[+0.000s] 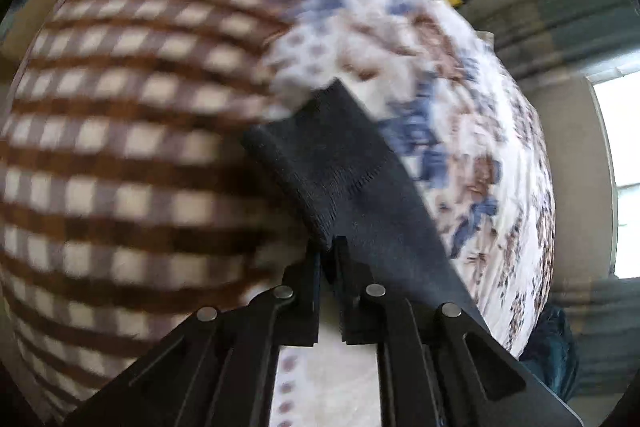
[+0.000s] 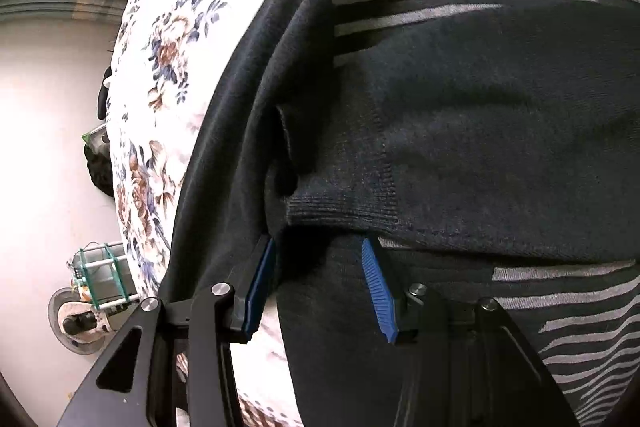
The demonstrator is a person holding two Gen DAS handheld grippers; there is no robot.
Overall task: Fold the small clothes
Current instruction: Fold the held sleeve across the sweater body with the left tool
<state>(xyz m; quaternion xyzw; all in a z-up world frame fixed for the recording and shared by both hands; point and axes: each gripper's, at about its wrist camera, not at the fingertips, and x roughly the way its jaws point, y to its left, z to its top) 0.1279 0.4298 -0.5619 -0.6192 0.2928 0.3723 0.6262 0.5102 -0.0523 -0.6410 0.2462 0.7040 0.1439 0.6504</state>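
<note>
Left tongs (image 1: 328, 259) pinch the ribbed cuff of a soft, limp dark sweater (image 2: 480, 127). Right tongs (image 2: 320, 291) stand spread at the sweater's 6 o'clock hem, where the thick knit likely offers a firm, slip-free hold.

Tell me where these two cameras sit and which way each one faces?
Left wrist: sits on the left gripper, looking forward along its fingers, shut on a dark knitted sweater over a brown-checked blanket.
Right wrist: sits on the right gripper, open, facing the grey-striped sweater.
Both share the sweater and floral bedsheet.
</note>
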